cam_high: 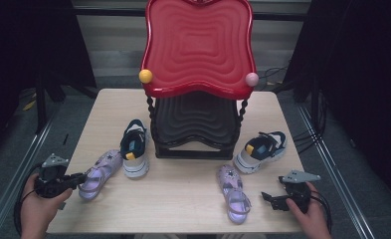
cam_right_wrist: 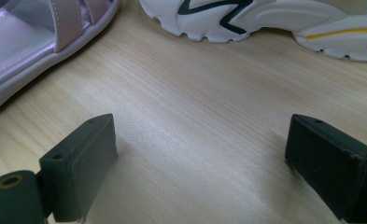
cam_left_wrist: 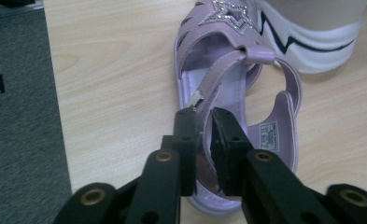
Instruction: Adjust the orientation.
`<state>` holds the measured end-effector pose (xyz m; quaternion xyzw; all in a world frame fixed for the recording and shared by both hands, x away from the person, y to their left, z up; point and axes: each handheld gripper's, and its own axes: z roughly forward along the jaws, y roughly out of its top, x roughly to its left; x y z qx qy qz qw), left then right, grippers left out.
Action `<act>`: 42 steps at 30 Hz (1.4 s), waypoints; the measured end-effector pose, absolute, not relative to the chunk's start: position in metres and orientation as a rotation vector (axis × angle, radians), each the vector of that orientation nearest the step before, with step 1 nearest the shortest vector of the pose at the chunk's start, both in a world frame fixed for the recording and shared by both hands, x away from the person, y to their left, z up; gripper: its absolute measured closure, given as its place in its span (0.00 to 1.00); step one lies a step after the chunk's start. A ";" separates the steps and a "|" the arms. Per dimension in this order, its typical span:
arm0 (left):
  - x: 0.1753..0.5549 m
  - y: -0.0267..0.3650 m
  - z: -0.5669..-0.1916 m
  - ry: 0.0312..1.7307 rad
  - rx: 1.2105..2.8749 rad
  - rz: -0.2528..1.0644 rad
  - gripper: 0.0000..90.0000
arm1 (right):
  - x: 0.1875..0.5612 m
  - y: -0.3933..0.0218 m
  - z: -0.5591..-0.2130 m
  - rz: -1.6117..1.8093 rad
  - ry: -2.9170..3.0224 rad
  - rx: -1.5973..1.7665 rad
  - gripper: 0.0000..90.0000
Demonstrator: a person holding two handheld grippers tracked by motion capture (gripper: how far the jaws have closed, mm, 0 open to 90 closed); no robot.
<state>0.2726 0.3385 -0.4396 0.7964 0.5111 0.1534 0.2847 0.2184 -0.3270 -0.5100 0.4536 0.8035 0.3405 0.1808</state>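
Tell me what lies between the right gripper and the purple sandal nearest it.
Bare tabletop: in the high view, the open right gripper sits apart from the purple sandal, with nothing between.

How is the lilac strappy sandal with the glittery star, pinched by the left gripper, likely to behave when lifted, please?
The lilac sandal probably weighs little, being open-strapped. Gripped by one thin strap in the left gripper, it may flex and dangle. Its glossy surface could slip.

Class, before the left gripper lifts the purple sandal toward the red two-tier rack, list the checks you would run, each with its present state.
1. Left gripper shut on the left sandal's strap: ok.
2. Grip secure enough to lift: cannot tell.
3. Sandal free of the neighbouring sneaker: ok, apart.
4. Right gripper open, holding nothing: ok.
5. Rack's top tier bare: ok.
6. Lower tier bare: cannot tell, shadowed.
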 end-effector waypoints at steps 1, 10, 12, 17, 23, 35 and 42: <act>0.273 0.338 -0.440 1.381 2.136 0.410 0.92 | 0.218 -0.327 -0.510 0.962 2.270 1.280 0.09; 0.279 0.344 -0.447 1.356 2.073 0.470 0.79 | 0.218 -0.327 -0.510 0.962 2.270 1.280 0.09; 0.282 0.342 -0.451 1.328 2.058 0.458 0.79 | 0.218 -0.327 -0.510 0.962 2.270 1.280 0.09; 0.289 0.338 -0.462 1.313 2.056 0.471 0.78 | 0.219 -0.327 -0.510 0.965 2.271 1.280 0.09; 0.290 0.340 -0.469 1.309 1.999 0.484 0.81 | 0.219 -0.327 -0.510 0.962 2.271 1.281 0.09; 0.282 0.339 -0.459 1.326 1.971 0.501 0.91 | 0.219 -0.327 -0.510 0.962 2.271 1.278 0.09; 0.275 0.342 -0.447 1.303 1.916 0.523 0.92 | 0.219 -0.327 -0.510 0.962 2.271 1.279 0.09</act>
